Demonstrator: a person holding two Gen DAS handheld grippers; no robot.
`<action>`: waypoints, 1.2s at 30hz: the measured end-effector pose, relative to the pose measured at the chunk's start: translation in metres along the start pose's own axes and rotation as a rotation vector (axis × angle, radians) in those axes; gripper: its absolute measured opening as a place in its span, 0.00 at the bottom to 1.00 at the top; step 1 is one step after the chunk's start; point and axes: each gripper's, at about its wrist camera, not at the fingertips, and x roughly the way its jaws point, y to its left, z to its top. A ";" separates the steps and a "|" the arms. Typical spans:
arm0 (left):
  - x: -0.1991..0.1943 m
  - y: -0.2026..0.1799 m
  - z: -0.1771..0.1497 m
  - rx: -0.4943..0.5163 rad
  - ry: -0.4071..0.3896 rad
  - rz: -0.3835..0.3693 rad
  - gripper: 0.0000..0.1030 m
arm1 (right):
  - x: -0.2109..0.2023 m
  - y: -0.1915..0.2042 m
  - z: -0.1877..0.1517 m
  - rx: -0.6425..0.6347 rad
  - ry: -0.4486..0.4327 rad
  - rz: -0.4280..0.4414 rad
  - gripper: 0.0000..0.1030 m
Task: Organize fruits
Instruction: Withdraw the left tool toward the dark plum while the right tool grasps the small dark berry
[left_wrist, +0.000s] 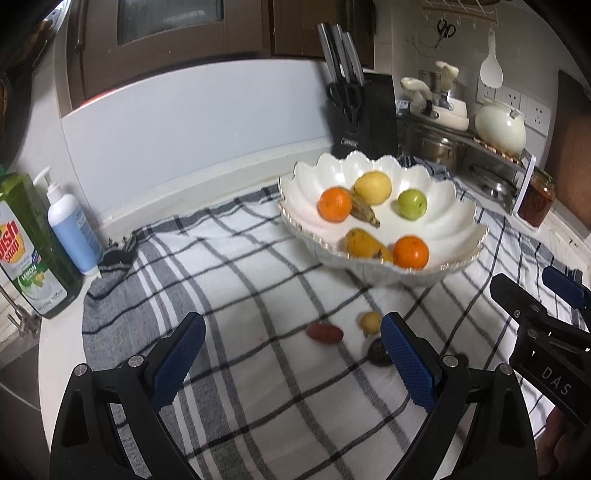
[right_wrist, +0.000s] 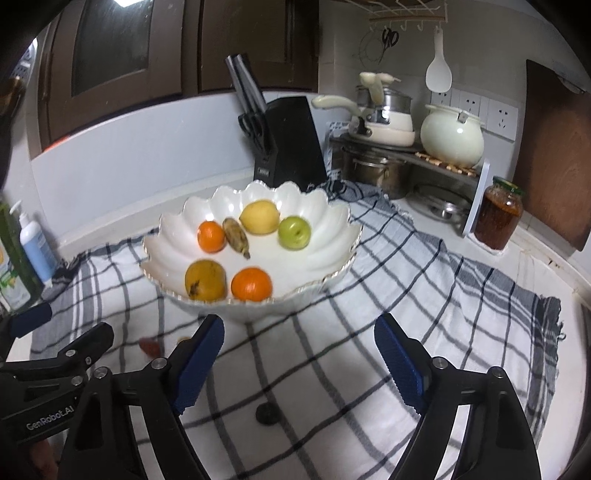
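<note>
On the checked cloth (left_wrist: 236, 280) we see a white scalloped bowl (right_wrist: 332, 221) toward the far side, holding two oranges (right_wrist: 251, 284), a green apple (right_wrist: 294, 232), a yellow lemon-like fruit (right_wrist: 259, 216), a small banana (right_wrist: 235, 236) and a yellow-brown fruit (right_wrist: 205, 279). Near the bowl, loose on the cloth, we note a red oblong fruit (left_wrist: 324, 333), a small yellow fruit (left_wrist: 370, 321) and a dark round fruit (left_wrist: 380, 352). Our left gripper (left_wrist: 291, 350) stands spread, nothing between its pads; the dark fruit sits just beside its right pad. Our right gripper (right_wrist: 299, 350) is likewise spread and empty, above bare cloth near the bowl. Left of the cloth stand a dish soap bottle (left_wrist: 29, 247) and a pump bottle (left_wrist: 72, 229).
</note>
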 end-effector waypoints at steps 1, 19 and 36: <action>0.001 0.000 -0.003 -0.001 0.005 -0.001 0.94 | 0.002 0.001 -0.004 -0.004 0.008 0.004 0.79; 0.019 0.006 -0.042 -0.006 0.071 -0.006 0.94 | 0.031 0.011 -0.055 -0.041 0.132 0.065 0.50; 0.025 0.007 -0.046 -0.009 0.086 -0.007 0.94 | 0.044 0.012 -0.062 -0.042 0.181 0.098 0.25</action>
